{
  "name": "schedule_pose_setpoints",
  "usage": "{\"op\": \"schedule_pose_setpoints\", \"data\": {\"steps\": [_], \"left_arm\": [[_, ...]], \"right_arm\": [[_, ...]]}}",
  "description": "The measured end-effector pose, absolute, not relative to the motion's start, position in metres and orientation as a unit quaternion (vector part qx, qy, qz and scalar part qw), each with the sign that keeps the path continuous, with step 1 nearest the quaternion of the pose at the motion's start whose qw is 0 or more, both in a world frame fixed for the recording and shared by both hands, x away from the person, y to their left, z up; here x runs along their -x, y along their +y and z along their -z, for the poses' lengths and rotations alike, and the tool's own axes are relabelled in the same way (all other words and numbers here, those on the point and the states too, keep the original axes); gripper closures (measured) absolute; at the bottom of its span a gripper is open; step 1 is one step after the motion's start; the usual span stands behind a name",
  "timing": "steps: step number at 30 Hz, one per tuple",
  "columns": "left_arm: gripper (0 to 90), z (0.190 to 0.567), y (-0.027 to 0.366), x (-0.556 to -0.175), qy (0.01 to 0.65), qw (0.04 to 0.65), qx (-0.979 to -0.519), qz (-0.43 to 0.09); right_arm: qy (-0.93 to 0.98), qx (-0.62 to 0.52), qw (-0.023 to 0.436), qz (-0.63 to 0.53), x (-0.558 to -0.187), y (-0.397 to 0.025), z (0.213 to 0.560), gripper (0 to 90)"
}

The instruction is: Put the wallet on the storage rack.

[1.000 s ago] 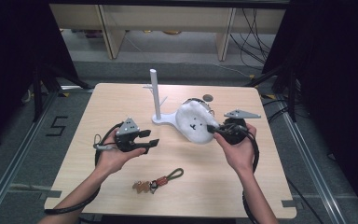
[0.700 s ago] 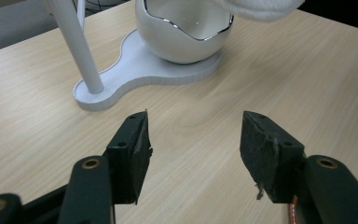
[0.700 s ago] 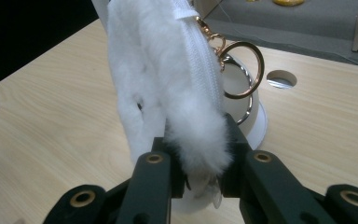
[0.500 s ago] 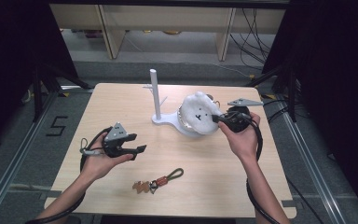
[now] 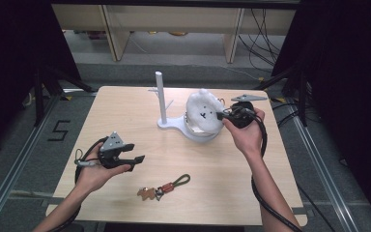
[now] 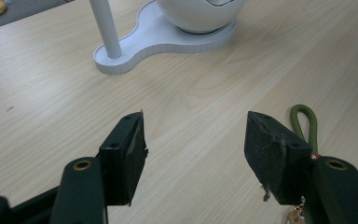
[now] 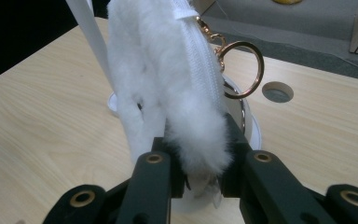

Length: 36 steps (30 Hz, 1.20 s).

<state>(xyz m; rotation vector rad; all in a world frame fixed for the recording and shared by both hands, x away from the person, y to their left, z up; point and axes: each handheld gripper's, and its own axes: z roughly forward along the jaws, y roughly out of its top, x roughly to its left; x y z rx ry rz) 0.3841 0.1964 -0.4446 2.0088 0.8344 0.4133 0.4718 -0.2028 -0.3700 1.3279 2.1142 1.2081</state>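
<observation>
**Holding a fluffy white pouch over the stand**

Pinching the bottom edge of the fluffy white pouch [image 7: 168, 88], the right gripper [image 7: 200, 175] has its jaws closed tight on the fur, with the plush bulging out above them. Up close the pouch is long-pile white fuzz with a white zipper [image 7: 205, 65] running down one side, and a gold ring [image 7: 241, 70] hangs off a small gold clasp at the top of that zipper. From the high view it reads as a rounded white blob [image 5: 203, 112] with a few small dark marks on its face, sitting right of centre in the frame, directly over the round end of the white stand [image 5: 174, 124]. Can't tell whether it's resting on the dish or held just clear of it. The stand's thin post [image 5: 160, 94] rises just to the left.

The left gripper [image 5: 133, 162] is way over in the lower left of the high view, jaws spread wide with nothing between them, just bare wooden table [image 6: 37, 93]. A green-looped keychain [image 5: 166, 186] lies near the bottom centre, just right of that gripper.
</observation>
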Motion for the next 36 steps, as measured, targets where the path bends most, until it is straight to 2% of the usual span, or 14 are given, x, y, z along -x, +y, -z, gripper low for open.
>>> {"op": "schedule_pose_setpoints", "data": {"steps": [23, 27, 28, 36], "left_arm": [[37.2, 0.453, 0.190, -0.382, 0.335, 0.437, -0.820, -0.155], [37.1, 0.453, 0.191, -0.383, 0.327, 0.430, -0.827, -0.156], [37.1, 0.453, 0.191, -0.382, 0.327, 0.430, -0.827, -0.155], [36.9, 0.454, 0.190, -0.383, 0.327, 0.429, -0.828, -0.154]], "right_arm": [[0.755, -0.478, 0.197, -0.404, -0.498, -0.197, 0.388, 77.2], [0.751, -0.493, 0.184, -0.399, -0.498, -0.192, 0.391, 76.8], [0.757, -0.479, 0.197, -0.399, -0.501, -0.193, 0.393, 76.6], [0.759, -0.482, 0.202, -0.387, -0.505, -0.188, 0.399, 75.2]]}}
